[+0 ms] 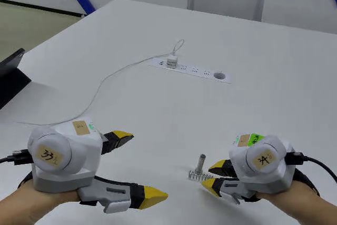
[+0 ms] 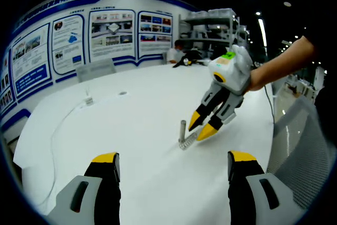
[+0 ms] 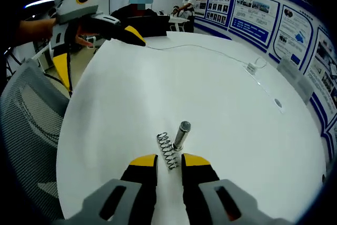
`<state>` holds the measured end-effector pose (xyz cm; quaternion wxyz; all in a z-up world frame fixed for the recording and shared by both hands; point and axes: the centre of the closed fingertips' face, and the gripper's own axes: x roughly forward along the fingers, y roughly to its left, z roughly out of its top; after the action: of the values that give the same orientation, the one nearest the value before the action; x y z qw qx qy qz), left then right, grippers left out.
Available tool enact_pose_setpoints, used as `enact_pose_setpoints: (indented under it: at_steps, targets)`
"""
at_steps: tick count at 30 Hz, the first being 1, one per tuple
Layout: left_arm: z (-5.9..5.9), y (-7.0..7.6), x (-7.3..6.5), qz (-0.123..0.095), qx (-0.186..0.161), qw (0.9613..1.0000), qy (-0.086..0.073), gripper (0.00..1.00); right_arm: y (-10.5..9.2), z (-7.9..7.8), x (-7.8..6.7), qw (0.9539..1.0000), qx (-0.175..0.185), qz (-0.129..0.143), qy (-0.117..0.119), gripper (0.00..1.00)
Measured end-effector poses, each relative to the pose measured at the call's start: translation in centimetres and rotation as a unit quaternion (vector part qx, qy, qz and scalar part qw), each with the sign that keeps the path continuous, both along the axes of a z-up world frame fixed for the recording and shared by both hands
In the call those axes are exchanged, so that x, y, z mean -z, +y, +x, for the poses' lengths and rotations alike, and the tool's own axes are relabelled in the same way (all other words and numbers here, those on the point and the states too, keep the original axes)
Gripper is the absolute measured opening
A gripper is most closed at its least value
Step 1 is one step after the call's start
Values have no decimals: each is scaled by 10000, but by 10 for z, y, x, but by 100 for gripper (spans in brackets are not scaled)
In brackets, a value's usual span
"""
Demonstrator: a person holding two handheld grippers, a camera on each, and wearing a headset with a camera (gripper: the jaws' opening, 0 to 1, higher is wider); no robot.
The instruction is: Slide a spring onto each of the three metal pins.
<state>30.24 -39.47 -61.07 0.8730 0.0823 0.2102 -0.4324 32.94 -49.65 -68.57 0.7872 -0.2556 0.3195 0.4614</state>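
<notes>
**Spring** (image 3: 167, 151): lying flat on the counter (image 3: 221, 77), its near end between the tips of my right gripper (image 3: 169, 168).

**Pin** (image 3: 180, 134): standing upright just beyond those tips, beside the spring's far end.

**Grippers:** The right gripper is narrowed about the spring but apparently not yet pinching it, with a sliver of gap on either side. My left gripper (image 2: 174, 156) is spread wide and holds nothing, well off to the right gripper's left.

**Risks, as I judge them:**
- A bite on the last coils alone may let the spring pivot, droop or shoot out when I close.
- A lifted spring swung carelessly could knock the free-standing pin over, since nothing steadies it.
- A coil may catch on the pin's top rim.

**Unclear:**
- Whether the pin has a base or merely balances.
- Whether spring and pin touch.
- Where the other two pins and springs lie.
</notes>
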Motion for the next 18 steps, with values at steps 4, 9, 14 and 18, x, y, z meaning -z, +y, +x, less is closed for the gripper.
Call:
enact_pose_setpoints:
  at_steps: [4,9,14,18]
  targets:
    - [1,1,1,15,-13,10000,0,86,-2,2,4,9999,50,-31,84,18]
    - [0,-1,2,2,-4,10000,27,86,-1,-3,7,9999,-30,-31,164,18]
    - [-3,-4,4,19,59,10000,58,85,2,-5,10,9998,-113,-66,168,18]
    - [-3,-4,3,14,63,10000,59,85,4,-7,14,9996,-135,-71,248,18]
